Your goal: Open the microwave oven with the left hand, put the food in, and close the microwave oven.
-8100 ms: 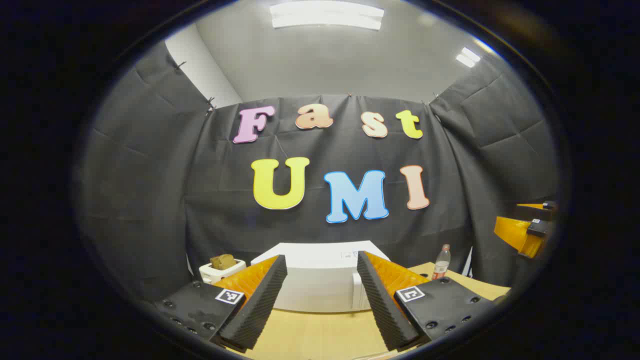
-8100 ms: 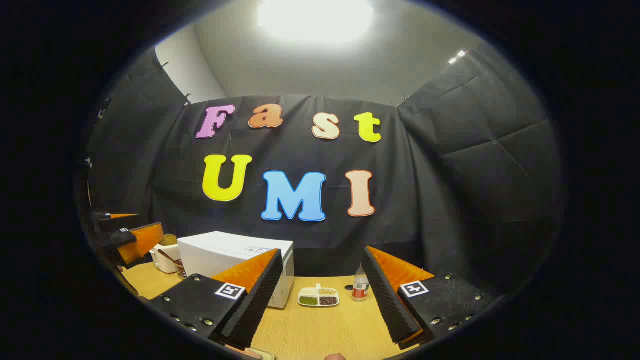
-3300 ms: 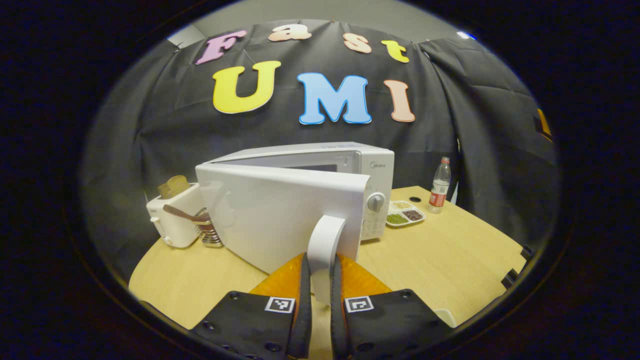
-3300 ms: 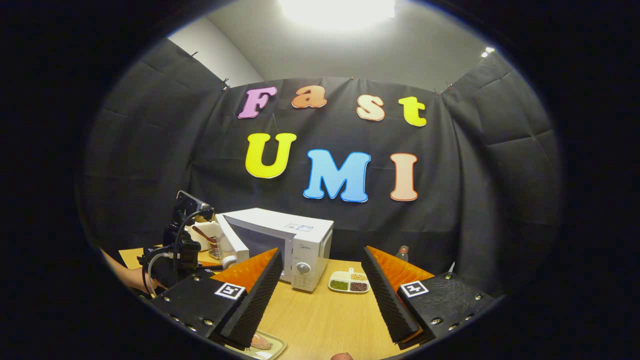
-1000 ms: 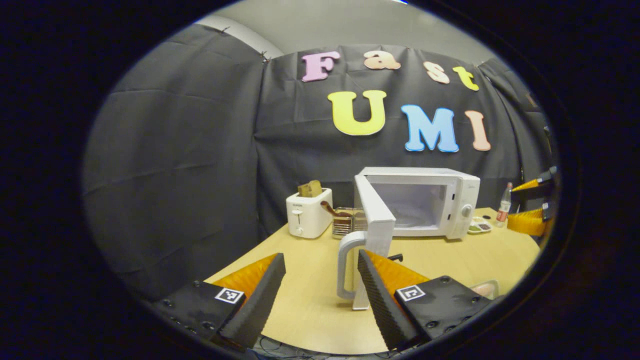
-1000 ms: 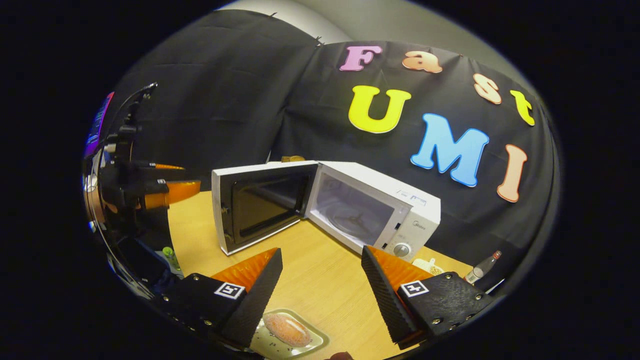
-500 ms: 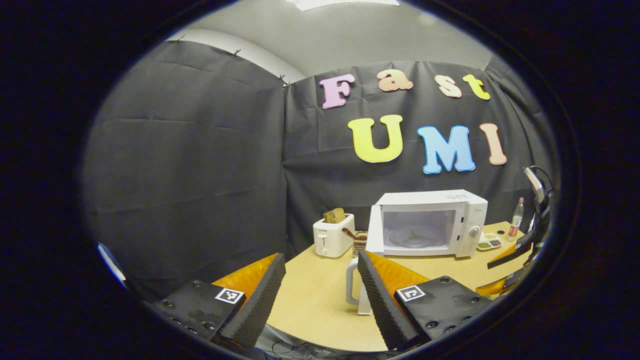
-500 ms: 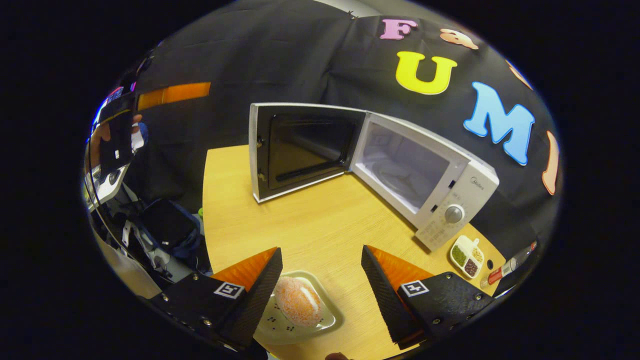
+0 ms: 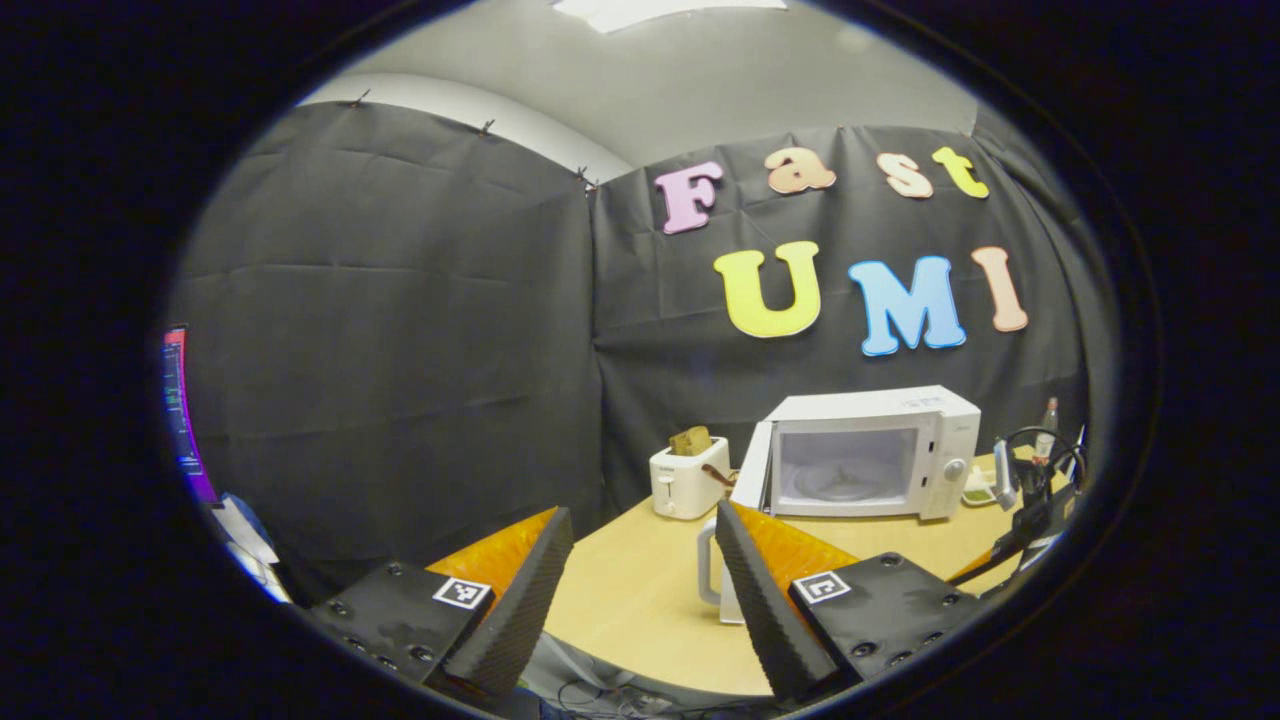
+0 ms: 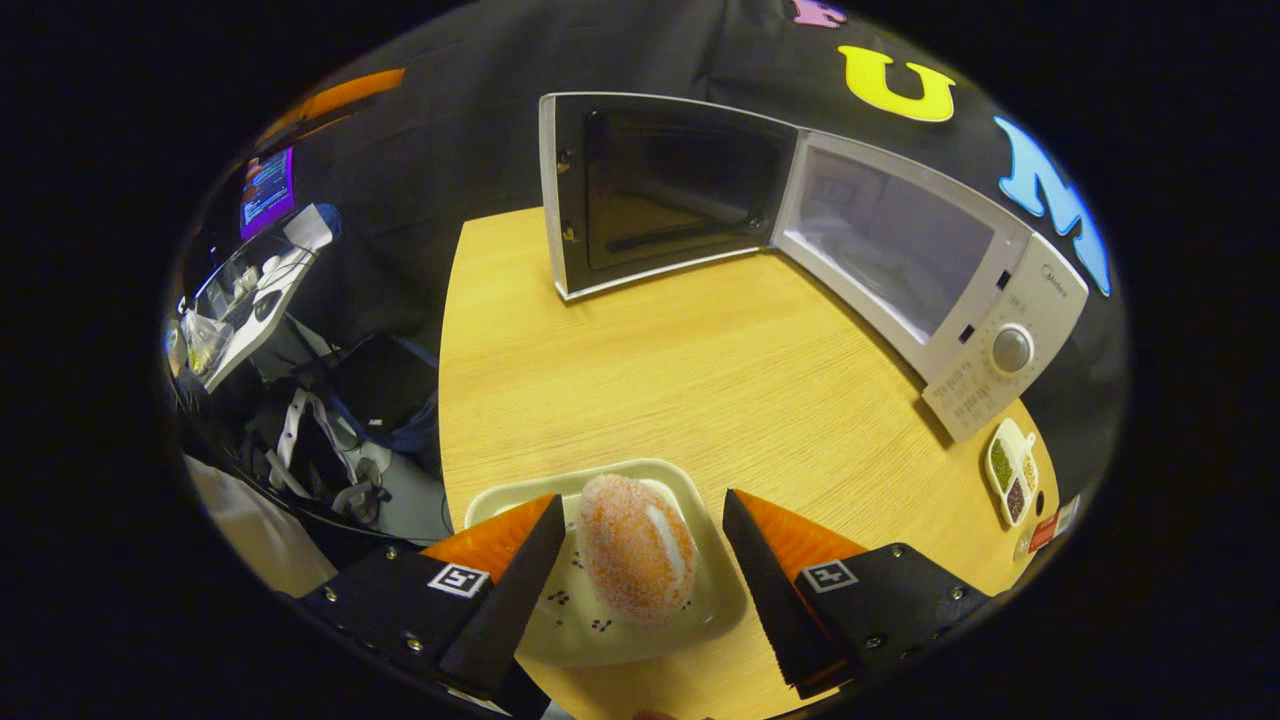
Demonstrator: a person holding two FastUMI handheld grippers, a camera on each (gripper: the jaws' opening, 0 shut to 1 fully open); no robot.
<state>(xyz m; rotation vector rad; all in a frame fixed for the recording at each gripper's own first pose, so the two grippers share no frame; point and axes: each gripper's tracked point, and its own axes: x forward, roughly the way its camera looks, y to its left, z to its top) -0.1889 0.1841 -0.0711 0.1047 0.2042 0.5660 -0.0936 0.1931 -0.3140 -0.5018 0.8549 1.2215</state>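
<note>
Microwave stands at the far edge of the table, door swung fully open, cavity empty. Right gripper: fingers spread, straddling the bun without touching it. The bun lies on a tray at the near edge of the table. Left gripper: fingers spread, holding nothing, at the near left edge of the table, apart from the door handle. A toaster stands just left of the microwave.

A wooden table carries the open microwave, a plate with food, a small divided dish, a bottle and, in the left gripper view, a toaster.
</note>
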